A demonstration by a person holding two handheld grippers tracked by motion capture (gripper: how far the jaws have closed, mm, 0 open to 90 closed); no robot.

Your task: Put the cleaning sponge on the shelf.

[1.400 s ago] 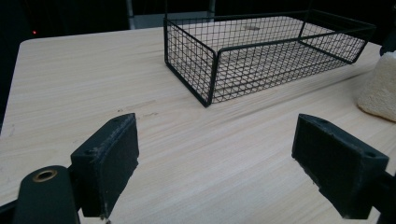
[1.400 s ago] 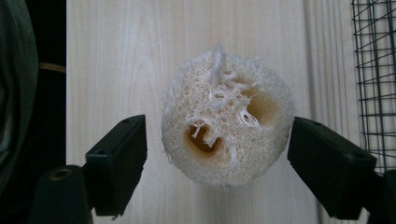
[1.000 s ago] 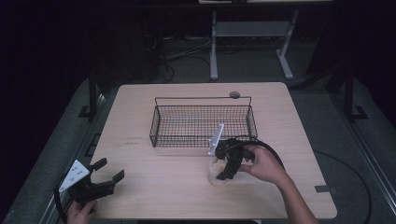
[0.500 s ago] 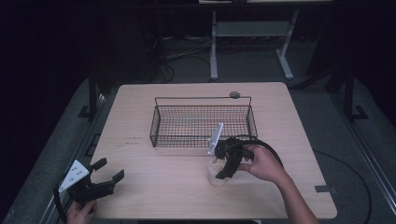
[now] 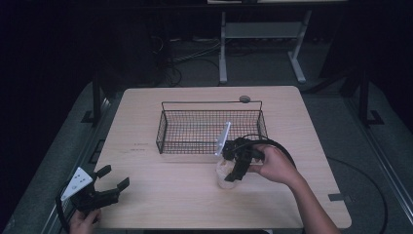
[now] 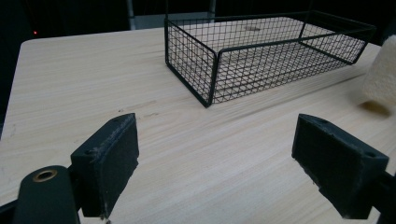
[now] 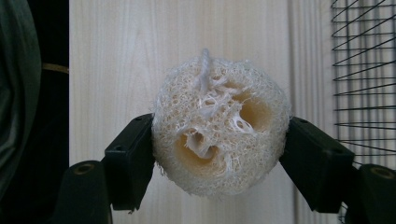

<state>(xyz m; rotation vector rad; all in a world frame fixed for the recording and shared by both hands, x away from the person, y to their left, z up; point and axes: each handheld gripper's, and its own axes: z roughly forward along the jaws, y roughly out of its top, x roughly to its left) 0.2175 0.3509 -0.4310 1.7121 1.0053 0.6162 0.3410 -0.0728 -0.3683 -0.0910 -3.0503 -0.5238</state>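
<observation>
A pale, round loofah sponge (image 7: 219,126) sits on the wooden table (image 5: 170,204) just in front of the black wire basket (image 5: 209,102). My right gripper (image 7: 220,140) is shut on it, and both pads press into its sides. From above, that gripper (image 5: 236,173) points down over the loofah (image 5: 225,179), with a hand behind it. My left gripper (image 5: 114,176) rests at the table's near left corner, open with nothing between its pads (image 6: 112,158). In its view the loofah (image 6: 380,74) shows at the far right edge.
The wire basket (image 6: 212,70) stands in the middle of the table and looks empty. A small round disc (image 5: 244,99) lies behind it near the far edge. A black cable (image 5: 285,148) loops from the right gripper. Bare wood lies between the two grippers.
</observation>
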